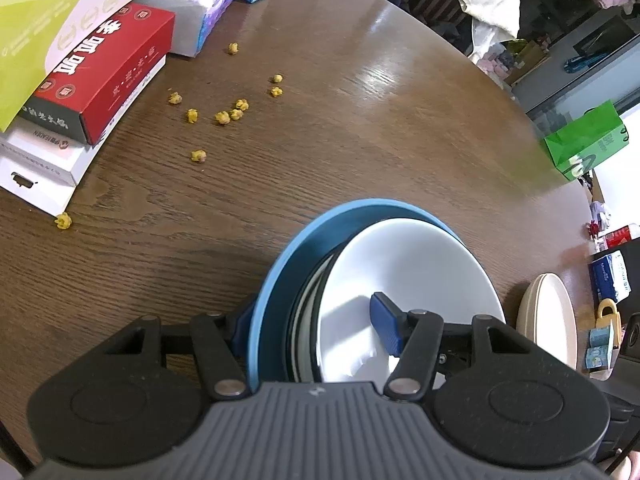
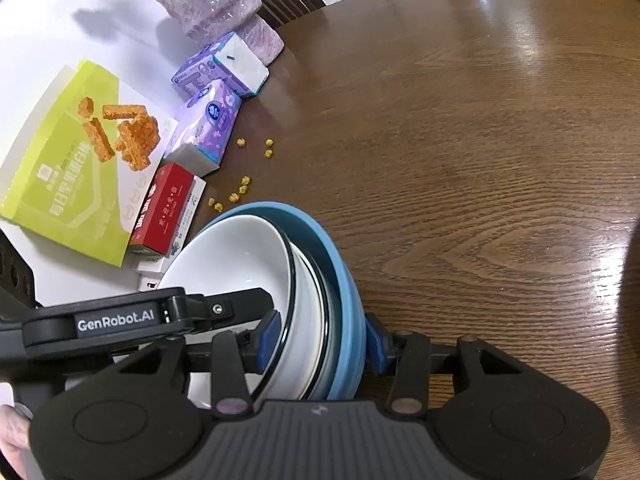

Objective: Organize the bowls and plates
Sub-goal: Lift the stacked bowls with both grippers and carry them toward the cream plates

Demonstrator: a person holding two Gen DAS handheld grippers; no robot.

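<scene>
A nested stack of dishes, a white bowl inside black-rimmed white dishes inside a blue bowl, is held tilted on edge above the brown table. My left gripper is shut on one side of the stack, one blue pad inside the white bowl, the other outside the blue bowl. My right gripper is shut on the opposite side of the same stack: white bowl, blue bowl. The left gripper's black body shows in the right wrist view.
Stacked cream plates lie at the table's right edge. Several yellow popcorn pieces are scattered on the wood. Food and tissue boxes and a pink vase line the left side. A green bag stands beyond the table.
</scene>
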